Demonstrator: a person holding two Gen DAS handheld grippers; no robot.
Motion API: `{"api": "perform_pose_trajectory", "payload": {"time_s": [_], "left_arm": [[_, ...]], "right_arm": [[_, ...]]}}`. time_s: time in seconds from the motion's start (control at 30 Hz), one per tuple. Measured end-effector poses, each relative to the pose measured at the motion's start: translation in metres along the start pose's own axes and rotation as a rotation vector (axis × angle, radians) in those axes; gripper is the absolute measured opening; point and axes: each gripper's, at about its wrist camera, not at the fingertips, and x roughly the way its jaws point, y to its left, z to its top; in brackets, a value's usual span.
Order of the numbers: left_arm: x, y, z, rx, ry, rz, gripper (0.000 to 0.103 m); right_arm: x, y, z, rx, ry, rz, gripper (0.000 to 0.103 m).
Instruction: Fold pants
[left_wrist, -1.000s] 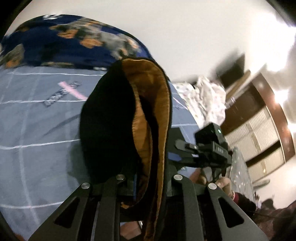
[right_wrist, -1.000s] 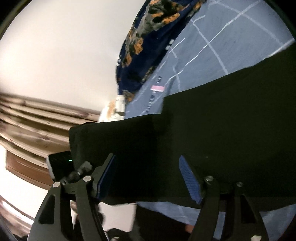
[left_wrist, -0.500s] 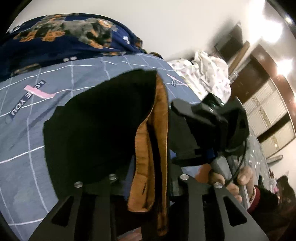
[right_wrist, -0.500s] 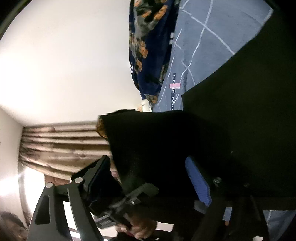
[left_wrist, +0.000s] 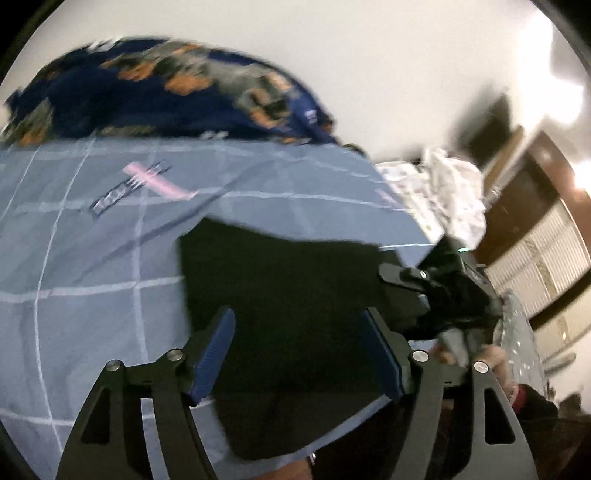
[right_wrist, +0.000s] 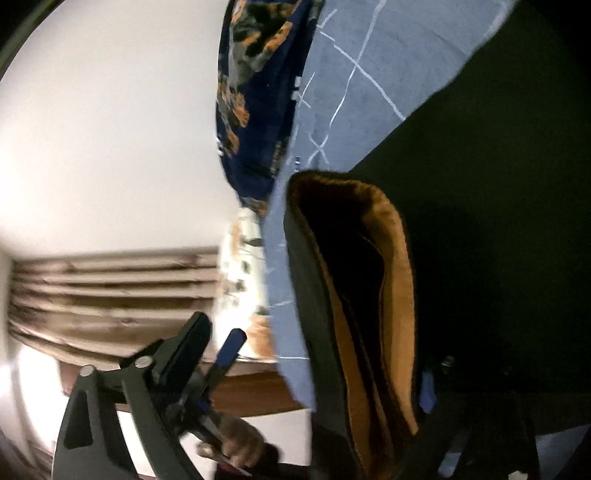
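One pair of black pants with an orange-brown fleece lining (left_wrist: 295, 295) lies on the bed, spread over a grey-blue bedsheet crossed by thin white lines (left_wrist: 85, 258). In the left wrist view the dark cloth fills the middle and runs off toward 6 o'clock, with a flat folded edge toward 12 o'clock.

The left gripper (left_wrist: 299, 354) hangs above the cloth, and its jaws are opening: its two blue-padded fingers (left_wrist: 214, 354) stand wide apart, the pants showing between them but neither pad pressing on the fabric. At 3 o'clock in that view sits the right gripper (left_wrist: 410, 284), black, with the person's hand (left_wrist: 476, 354) wrapped round its handle.

In the right wrist view, the pants' open waistband, with the lining showing (two or three layers of it, hard to count), stands up between the right gripper's fingers. Its jaws are closing, but whether the pads press the cloth cannot be told: the right-hand pad (right_wrist: 426, 391) is nearly buried in the dark fabric. The left gripper (right_wrist: 207, 354) shows at 7 o'clock, held by the other hand (right_wrist: 240, 439).

One dark blue quilt with orange and grey patches (left_wrist: 155, 88) lies heaped at 11 o'clock, along the white wall (left_wrist: 369, 66). One pile of white patterned bedding (left_wrist: 450, 192) lies at 2 o'clock.
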Motion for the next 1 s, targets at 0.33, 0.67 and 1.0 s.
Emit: {"api": "perform_pose_trajectory", "payload": {"time_s": [0.33,0.67,1.0], "left_arm": [[0.011,0.01,-0.018,-0.002,0.043,0.052,0.071],[0.034,-0.032,-0.016,0.122,0.103,0.024,0.073],[0.083,-0.054,-0.01,0.146,0.199,0.022,0.073]], "right_arm": [[-0.012,0.006,0.002,-0.061,-0.007,-0.061,0.017],[-0.109,-0.014,0.045,-0.056,-0.172,-0.082,0.017],[-0.166,-0.077,0.061,0.054,-0.267,-0.059,0.017]]}}
